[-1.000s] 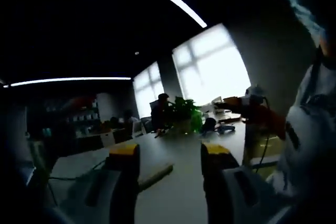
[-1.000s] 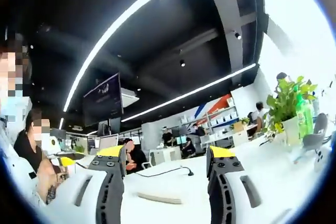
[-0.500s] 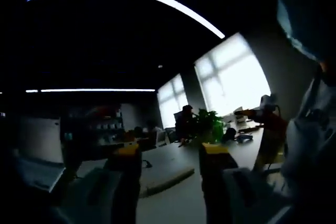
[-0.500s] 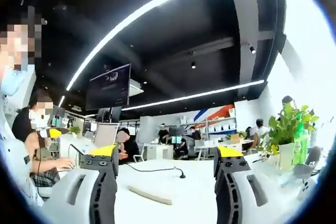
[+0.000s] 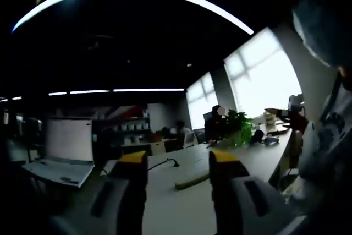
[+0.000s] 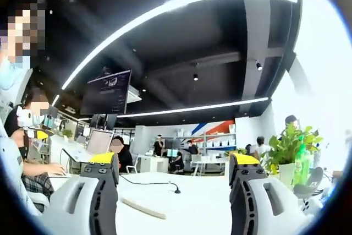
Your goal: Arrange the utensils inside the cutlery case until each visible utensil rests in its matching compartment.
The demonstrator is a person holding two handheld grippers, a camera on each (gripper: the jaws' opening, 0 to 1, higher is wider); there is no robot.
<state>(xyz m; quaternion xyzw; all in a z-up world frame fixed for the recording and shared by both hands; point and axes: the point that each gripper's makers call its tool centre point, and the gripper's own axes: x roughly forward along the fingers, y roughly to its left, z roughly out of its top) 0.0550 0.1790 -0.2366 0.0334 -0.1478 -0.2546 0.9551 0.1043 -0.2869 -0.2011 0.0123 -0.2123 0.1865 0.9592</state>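
Observation:
My left gripper point(image 5: 177, 160) is open, its two yellow-tipped jaws held above a long white table point(image 5: 165, 207) with nothing between them. Beyond the jaws a flat, pale, tray-like case point(image 5: 192, 180) lies on the table, seen edge-on, so its contents are hidden. My right gripper point(image 6: 173, 163) is open too and holds nothing. The same low flat case point(image 6: 146, 208) lies on the white table point(image 6: 192, 213) ahead of it, between the jaws and a little left. I can make out no utensils in either view.
A thin cable with a small stand point(image 6: 176, 190) runs behind the case. A potted plant point(image 6: 289, 149) and a green bottle point(image 6: 301, 163) stand to the right. An open laptop point(image 5: 66, 152) sits at the left. A person's sleeve point(image 5: 324, 152) is close by, and people sit at desks point(image 6: 33, 152).
Both cameras have swung and tilted with the hands. The left gripper view has turned left, bringing the laptop in. The case lies where it was and both grippers stay open.

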